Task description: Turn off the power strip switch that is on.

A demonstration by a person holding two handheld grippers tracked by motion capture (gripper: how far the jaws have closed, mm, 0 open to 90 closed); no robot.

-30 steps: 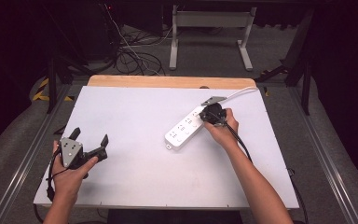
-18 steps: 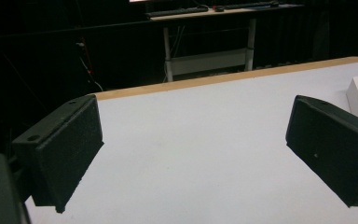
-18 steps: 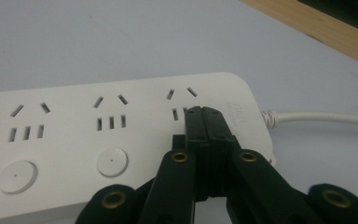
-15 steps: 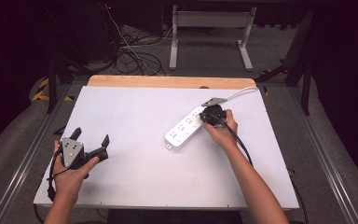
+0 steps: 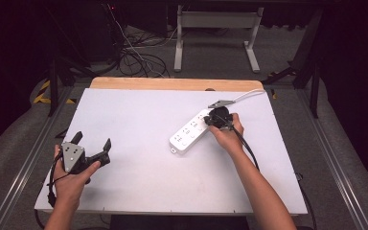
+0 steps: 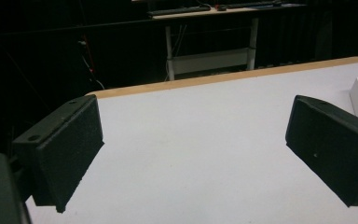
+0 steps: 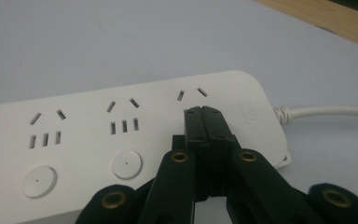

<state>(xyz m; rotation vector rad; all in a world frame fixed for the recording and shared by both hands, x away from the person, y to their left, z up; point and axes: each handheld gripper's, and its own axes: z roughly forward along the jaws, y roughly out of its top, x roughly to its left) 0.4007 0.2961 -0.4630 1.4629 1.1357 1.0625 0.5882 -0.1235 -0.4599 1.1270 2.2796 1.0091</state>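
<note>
Right gripper view: your right hand-held gripper (image 7: 204,114), jaws closed and empty, presses the power strip (image 7: 121,135) near its corded end; its switches look unpressed.

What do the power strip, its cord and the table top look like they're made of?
The power strip looks like smooth white moulded plastic with a slight sheen, with rounded corners and clean-cut socket slots. Its cord seems to be white rubbery or vinyl sheathing with a ribbed strain relief where it joins. The table top reads as a matte pale laminate or sheet, with a light wood-looking strip along its far edge.
</note>
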